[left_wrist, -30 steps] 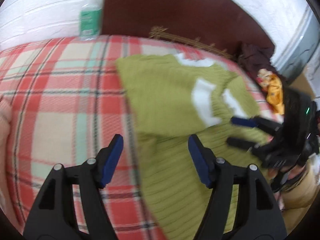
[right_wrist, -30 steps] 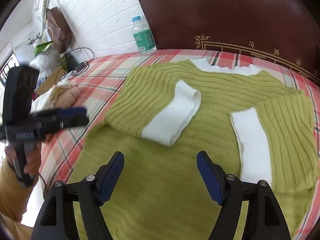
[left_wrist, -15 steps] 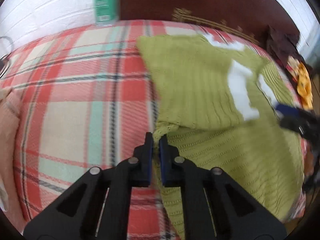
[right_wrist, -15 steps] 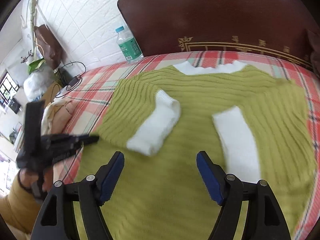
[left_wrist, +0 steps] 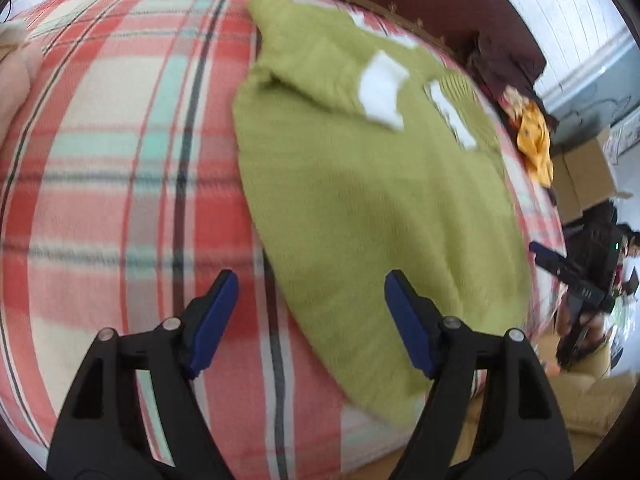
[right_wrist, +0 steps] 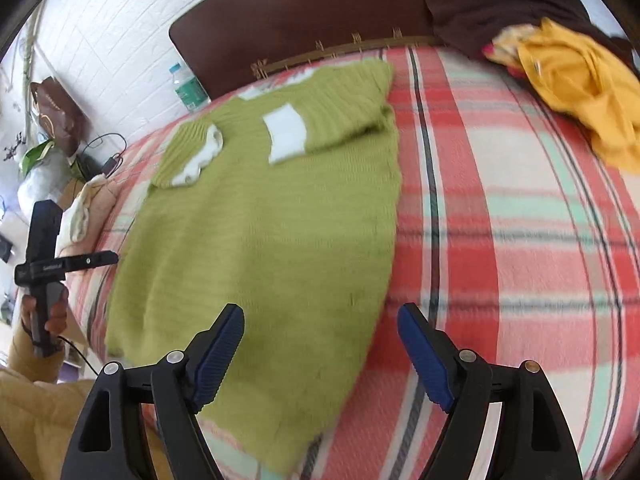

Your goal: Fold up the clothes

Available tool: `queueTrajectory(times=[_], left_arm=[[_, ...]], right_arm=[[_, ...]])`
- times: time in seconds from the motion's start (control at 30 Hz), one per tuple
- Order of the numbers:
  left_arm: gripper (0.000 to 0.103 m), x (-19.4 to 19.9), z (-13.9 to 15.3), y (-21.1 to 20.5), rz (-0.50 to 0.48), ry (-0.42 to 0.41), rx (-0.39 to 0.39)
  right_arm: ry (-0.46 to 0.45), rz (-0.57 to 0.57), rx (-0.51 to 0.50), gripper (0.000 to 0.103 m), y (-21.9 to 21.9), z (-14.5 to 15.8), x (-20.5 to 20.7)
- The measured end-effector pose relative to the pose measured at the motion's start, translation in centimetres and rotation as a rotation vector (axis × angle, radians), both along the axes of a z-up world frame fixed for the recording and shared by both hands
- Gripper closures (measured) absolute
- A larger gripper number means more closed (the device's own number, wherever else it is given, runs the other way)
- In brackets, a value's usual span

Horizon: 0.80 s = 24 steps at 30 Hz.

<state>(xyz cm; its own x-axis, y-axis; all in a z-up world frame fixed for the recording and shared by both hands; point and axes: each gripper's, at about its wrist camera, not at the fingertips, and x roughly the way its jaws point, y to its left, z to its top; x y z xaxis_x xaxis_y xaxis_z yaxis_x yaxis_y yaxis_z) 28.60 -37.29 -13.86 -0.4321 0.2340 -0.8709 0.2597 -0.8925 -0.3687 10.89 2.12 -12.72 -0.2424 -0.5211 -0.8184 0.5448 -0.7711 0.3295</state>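
Observation:
A green knit sweater [left_wrist: 360, 184] [right_wrist: 272, 220] lies flat on the red plaid bed [left_wrist: 112, 160], both white cuffs [right_wrist: 286, 138] folded in over the chest. My left gripper [left_wrist: 311, 280] hovers over the sweater's lower left edge. Its jaws are opening; the cloth edge runs beneath them, unpinched. My right gripper [right_wrist: 320, 314] stands open above the lower right edge near the hem, gripping nothing. Each gripper shows in the other view: the left gripper [right_wrist: 110, 258] held in a hand, the right gripper [left_wrist: 540, 254] beyond the bed's edge.
A dark wooden headboard [right_wrist: 304, 20] backs the bed, with a water bottle [right_wrist: 188, 90] beside it. A yellow garment [right_wrist: 580, 84] and a dark one [right_wrist: 492, 4] lie at the far right corner. Pale bedding [right_wrist: 84, 208], a brown bag [right_wrist: 58, 114] and a cardboard box [left_wrist: 584, 176] flank the bed.
My left gripper shut at the sweater's left side edge, then opened again and moved down toward the hem. My right gripper swung right, from over the sweater's middle to its right edge.

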Motion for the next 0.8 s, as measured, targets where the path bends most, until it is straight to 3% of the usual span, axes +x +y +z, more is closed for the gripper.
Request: queueTrajectory(times=[0.2,0.47,0.53,0.57,0.6,0.63,0.7,0.77,0.8], left_arm=[[0.024,3.3,-0.8,3.7,-0.009,-0.026,0.059],[0.021,3.4,-1.1,4.9,0.051,0.008,0.179],[0.045,3.4,-1.1,4.8,0.072,0.021,0.204],[0.073,3.3,-1.4,4.9,0.076,0.012,0.2],[0.092,3.1,-1.7,5.2,0.078,-0.004,0.19],[0.092,3.0,-2.0,5.3,0.085,-0.013,0.185],[0.093,3.0,-2.0,5.5,0.094,0.001,0.18],[0.093,3.1,-1.6,4.9,0.111,0.016,0.215],[0.093,3.3,-1.3,4.4,0.124,0.023,0.232]], right_arm=[[-0.045,0.045,-0.033,0.022,0.6,-1.4,2.1],[-0.027,0.063,-0.115,0.021,0.9,-2.0,3.9],[-0.033,0.072,-0.143,0.021,0.9,-2.1,4.4],[-0.028,0.07,-0.145,0.021,0.8,-2.2,4.6],[-0.023,0.069,-0.147,0.021,0.7,-2.3,4.8],[-0.018,0.067,-0.147,0.021,0.6,-2.3,5.0],[-0.003,0.055,-0.137,0.036,0.4,-2.3,5.0],[-0.004,0.042,-0.13,0.092,0.6,-2.4,4.8],[-0.007,0.035,-0.128,0.093,0.8,-2.4,4.7]])
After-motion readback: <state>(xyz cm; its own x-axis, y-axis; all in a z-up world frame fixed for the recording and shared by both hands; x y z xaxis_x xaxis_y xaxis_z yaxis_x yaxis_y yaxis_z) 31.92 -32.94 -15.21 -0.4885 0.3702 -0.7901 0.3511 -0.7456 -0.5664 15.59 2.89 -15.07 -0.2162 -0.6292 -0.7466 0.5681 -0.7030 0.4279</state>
